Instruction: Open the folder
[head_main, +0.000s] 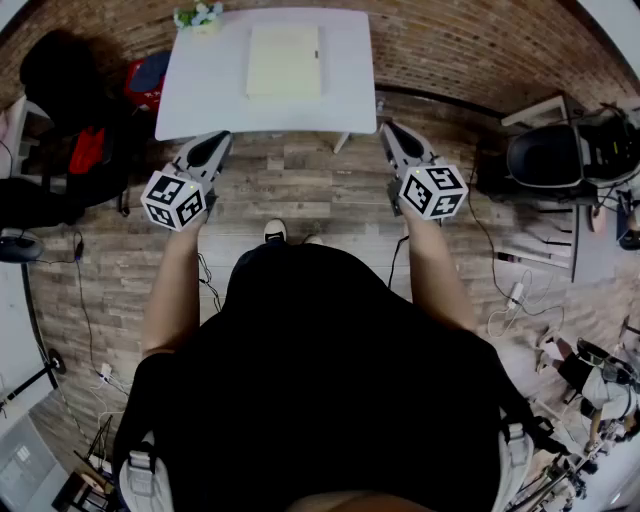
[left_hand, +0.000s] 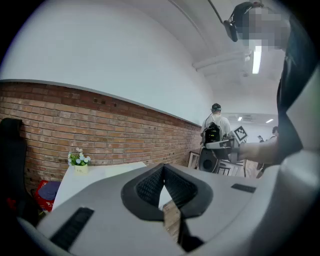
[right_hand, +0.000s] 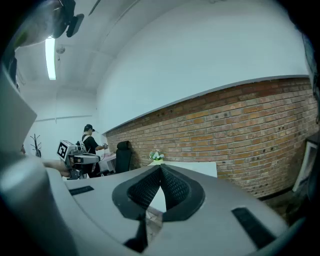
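folder lying closed, flat on white bench | step: approaching, nothing touching it | left hand-held gripper and right hand-held gripper hovering short of near bench edge, both pressed together, empty | next: reaching in, spreading jaws, pinching free cover edge, which I'm guessing is the right one

the folder shows too small to tell its opening edge.
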